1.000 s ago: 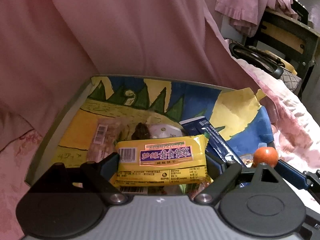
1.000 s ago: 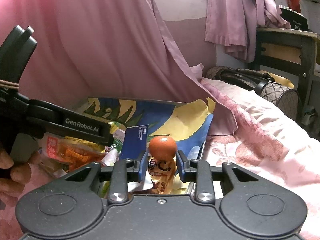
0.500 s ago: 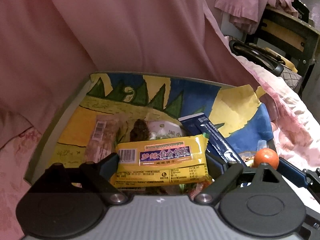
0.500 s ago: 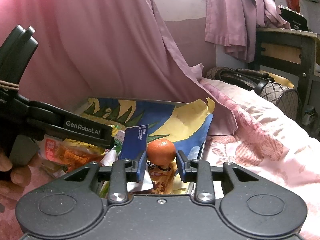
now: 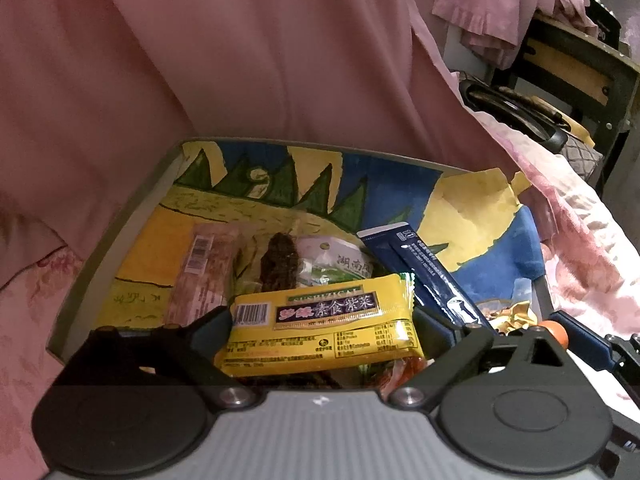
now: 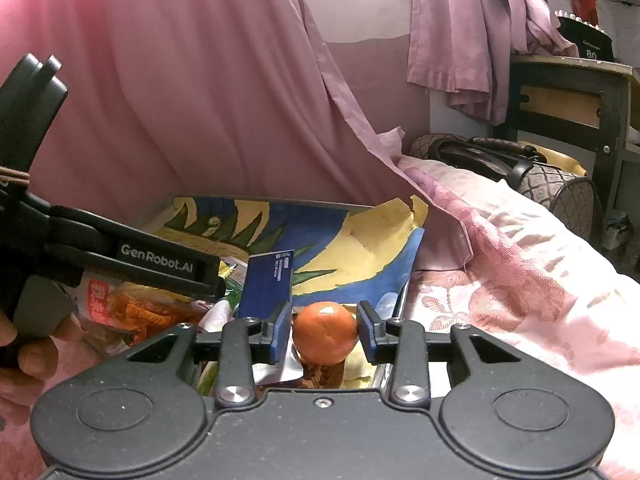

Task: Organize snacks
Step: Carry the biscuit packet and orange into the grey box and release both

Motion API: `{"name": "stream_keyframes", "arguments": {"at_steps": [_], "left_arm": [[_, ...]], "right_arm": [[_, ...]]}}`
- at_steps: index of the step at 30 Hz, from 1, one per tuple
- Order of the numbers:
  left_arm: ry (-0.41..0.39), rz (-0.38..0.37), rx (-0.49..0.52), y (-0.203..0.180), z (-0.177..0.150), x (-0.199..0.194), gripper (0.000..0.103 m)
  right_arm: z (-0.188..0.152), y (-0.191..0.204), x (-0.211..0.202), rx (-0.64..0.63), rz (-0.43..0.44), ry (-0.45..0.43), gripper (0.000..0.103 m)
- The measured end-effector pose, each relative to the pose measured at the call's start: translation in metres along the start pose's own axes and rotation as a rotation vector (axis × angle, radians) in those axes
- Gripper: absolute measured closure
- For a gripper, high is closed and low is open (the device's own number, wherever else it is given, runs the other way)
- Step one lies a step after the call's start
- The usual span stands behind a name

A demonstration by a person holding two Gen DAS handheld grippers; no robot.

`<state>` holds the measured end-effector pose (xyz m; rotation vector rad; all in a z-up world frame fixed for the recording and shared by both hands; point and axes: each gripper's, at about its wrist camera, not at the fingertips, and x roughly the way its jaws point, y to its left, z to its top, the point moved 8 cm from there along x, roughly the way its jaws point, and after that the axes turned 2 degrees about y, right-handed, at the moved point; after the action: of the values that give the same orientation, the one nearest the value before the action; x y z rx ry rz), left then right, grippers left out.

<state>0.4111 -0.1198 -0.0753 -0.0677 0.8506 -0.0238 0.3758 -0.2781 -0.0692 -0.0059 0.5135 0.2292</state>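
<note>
Snacks [image 5: 324, 320] in the tray [image 5: 120, 232].
Left gripper [image 5: 320, 332] pinches a yellow packet; right gripper [image 6: 325, 330] spread around an orange [image 6: 325, 332].

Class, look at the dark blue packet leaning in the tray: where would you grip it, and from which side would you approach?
Grip the dark blue packet near its raised upper end, which juts free above the other snacks. It is flat and thin, so put one finger on each broad face, coming from above. Its lower end is tucked beside the yellow packet in the tray.

"SUSHIZICAI" on the yellow packet [image 5: 320, 326] — "GenRobot.AI" on the left gripper [image 6: 158, 259].
</note>
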Motion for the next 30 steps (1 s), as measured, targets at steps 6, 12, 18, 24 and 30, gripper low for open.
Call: {"name": "stream_keyframes", "arguments": {"at_steps": [6, 12, 18, 24, 30], "left_arm": [[0.0, -0.001, -0.008, 0.001, 0.0, -0.001, 0.004], [0.0, -0.003, -0.012, 0.002, 0.0, -0.001, 0.003], [-0.022, -0.011, -0.008, 0.001, 0.002, -0.007, 0.002], [-0.028, 0.002, 0.007, 0.0, 0.005, -0.01, 0.002], [-0.029, 0.006, -0.007, 0.003, 0.003, -0.011, 0.002]], "right_arm": [[-0.001, -0.001, 0.0, 0.002, -0.003, 0.001, 0.06], [-0.001, -0.001, -0.001, 0.009, -0.005, 0.001, 0.054], [0.001, -0.001, -0.003, 0.01, -0.007, -0.009, 0.047], [0.0, -0.001, -0.003, 0.013, -0.009, -0.006, 0.045], [0.001, -0.002, -0.003, 0.017, -0.011, -0.013, 0.041]]}}
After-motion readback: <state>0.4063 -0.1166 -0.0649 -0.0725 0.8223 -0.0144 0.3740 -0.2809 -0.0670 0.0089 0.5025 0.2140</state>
